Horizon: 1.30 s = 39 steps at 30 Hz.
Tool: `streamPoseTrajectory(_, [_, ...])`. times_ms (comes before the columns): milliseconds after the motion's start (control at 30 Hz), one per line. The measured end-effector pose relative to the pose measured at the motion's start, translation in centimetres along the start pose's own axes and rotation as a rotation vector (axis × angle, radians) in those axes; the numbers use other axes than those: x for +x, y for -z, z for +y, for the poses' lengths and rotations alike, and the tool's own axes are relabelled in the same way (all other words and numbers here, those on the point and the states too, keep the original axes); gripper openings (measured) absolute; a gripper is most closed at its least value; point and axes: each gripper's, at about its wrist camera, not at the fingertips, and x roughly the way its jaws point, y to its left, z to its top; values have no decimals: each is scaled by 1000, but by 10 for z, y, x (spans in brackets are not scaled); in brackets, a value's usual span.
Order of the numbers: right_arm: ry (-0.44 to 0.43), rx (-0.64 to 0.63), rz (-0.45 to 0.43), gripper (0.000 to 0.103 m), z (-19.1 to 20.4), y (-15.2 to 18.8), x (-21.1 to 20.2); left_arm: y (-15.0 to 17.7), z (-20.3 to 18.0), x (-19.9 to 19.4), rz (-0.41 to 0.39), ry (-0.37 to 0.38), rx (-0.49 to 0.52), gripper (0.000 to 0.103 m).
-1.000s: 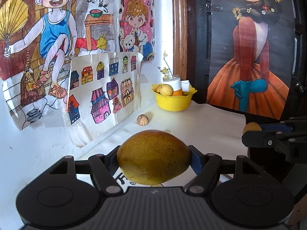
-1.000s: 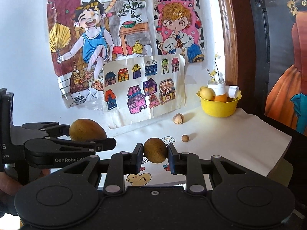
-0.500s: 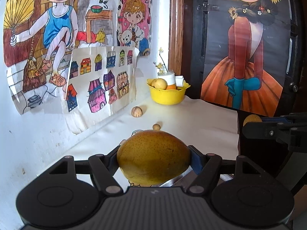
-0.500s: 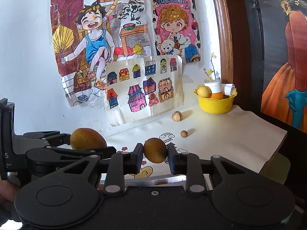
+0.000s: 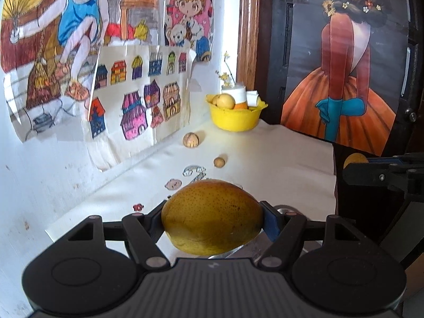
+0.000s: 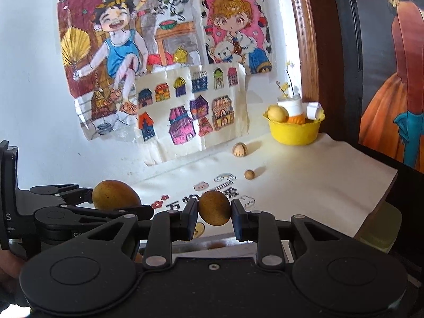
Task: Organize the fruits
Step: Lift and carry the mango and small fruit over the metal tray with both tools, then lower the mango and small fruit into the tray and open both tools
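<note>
My left gripper (image 5: 213,215) is shut on a large yellow-brown speckled fruit (image 5: 212,217), held above the near end of the white cloth. The right wrist view shows that same fruit (image 6: 115,194) off to the left. My right gripper (image 6: 214,213) is shut on a small brown oval fruit (image 6: 214,208), whose top (image 5: 355,159) also peeks out at the right edge of the left wrist view. A yellow bowl (image 5: 234,120) stands at the far end of the table and holds a yellow fruit (image 5: 225,100), an orange-and-white bottle and a white roll.
A walnut-like fruit (image 5: 190,140) and a small round tan fruit (image 5: 219,162) lie on the white cloth (image 5: 278,159) between me and the bowl. Drawings hang on the wall to the left. A dark door with a poster closes off the right, past the table's edge.
Both grippers still hold their fruits. The left wrist view has shifted slightly, so the small round tan fruit now shows above the large fruit.
</note>
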Motion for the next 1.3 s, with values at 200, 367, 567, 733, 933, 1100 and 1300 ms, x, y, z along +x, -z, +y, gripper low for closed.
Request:
streamPoseTrajectory(200, [13, 27, 66, 29, -14, 17, 21, 15, 1, 27, 74, 16, -16, 75])
streamPoseTrajectory(367, [28, 54, 131, 29, -26, 35, 41, 28, 1, 49, 140, 36, -33, 75])
streamPoseTrajectory(567, [43, 93, 217, 29, -42, 56, 69, 38, -2, 74, 204, 57, -43, 75])
streamPoseTrajectory(733, [53, 112, 260, 29, -52, 68, 86, 44, -9, 89, 246, 72, -39, 75])
streamPoseTrajectory(933, [58, 123, 294, 29, -60, 76, 102, 48, -14, 98, 265, 75, -23, 75])
streamPoseTrajectory(1100, [51, 123, 310, 29, -61, 78, 110, 46, -18, 100, 269, 75, -13, 75])
streamPoseTrajectory(1300, [51, 126, 325, 30, -62, 81, 114, 48, -22, 100, 270, 63, 2, 75])
